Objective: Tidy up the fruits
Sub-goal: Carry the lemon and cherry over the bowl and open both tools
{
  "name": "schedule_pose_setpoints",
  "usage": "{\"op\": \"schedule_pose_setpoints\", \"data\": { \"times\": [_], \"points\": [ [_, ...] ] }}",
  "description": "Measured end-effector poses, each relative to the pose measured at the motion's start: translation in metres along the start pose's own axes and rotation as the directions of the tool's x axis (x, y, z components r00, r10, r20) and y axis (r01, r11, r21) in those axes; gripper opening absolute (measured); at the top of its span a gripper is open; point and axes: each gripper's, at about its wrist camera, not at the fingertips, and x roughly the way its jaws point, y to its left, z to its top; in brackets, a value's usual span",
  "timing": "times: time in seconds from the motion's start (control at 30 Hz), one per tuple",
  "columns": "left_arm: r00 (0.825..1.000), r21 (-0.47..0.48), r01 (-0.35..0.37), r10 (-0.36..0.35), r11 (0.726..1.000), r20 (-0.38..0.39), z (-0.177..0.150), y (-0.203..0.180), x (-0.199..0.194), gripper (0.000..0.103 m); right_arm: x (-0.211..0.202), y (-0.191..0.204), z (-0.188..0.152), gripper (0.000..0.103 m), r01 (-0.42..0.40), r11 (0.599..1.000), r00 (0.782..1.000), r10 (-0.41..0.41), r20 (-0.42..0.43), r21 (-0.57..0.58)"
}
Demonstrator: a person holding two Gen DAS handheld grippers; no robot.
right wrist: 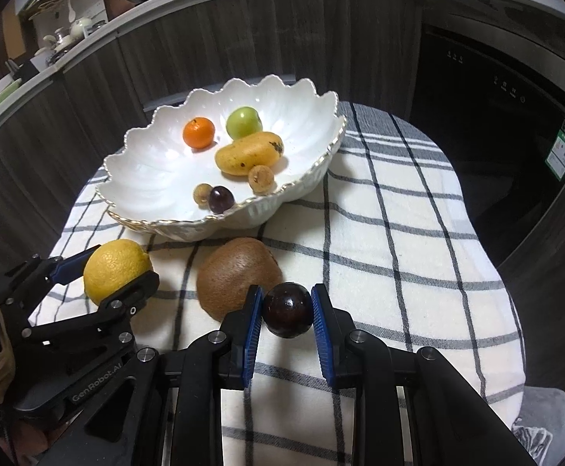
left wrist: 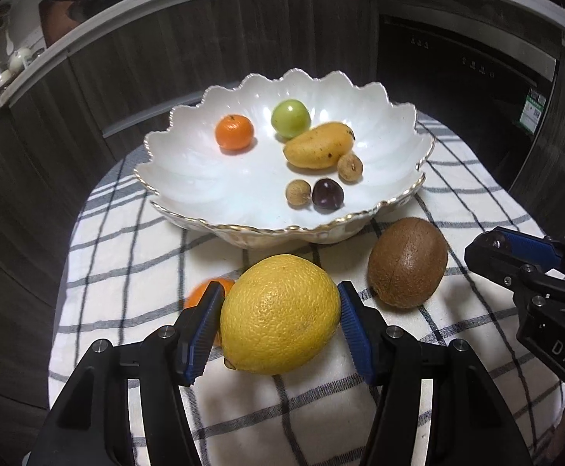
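Note:
My left gripper (left wrist: 278, 318) is shut on a big yellow lemon (left wrist: 280, 314), its blue pads pressing both sides; the same gripper (right wrist: 119, 268) and lemon (right wrist: 113, 270) show at the left of the right wrist view. My right gripper (right wrist: 287, 305) is shut on a dark round plum (right wrist: 287, 305), just in front of a brown kiwi (right wrist: 236, 275) lying on the cloth. The kiwi (left wrist: 408, 262) sits right of the lemon. A white scalloped bowl (left wrist: 189, 178) holds a small orange (left wrist: 234, 132), a green fruit (left wrist: 290, 113), a mango (left wrist: 318, 145), two tan longans and a dark fruit (left wrist: 327, 193).
A small orange fruit (left wrist: 205, 291) lies on the checked cloth (left wrist: 127, 291) behind my left finger, mostly hidden. The cloth (right wrist: 399, 252) covers a small table. Dark wood cabinets (left wrist: 205, 39) and a black appliance (right wrist: 496, 136) stand close behind and to the right.

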Motion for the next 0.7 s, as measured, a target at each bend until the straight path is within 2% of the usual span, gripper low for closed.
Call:
{"op": "schedule_pose_setpoints", "data": {
  "times": [0.7],
  "points": [
    [0.997, -0.058, -0.014, 0.018, 0.998, 0.07, 0.024, 0.024, -0.041, 0.058, -0.026, 0.019, 0.022, 0.027, -0.017, 0.999, 0.998, 0.02, 0.065, -0.039]
  ]
}}
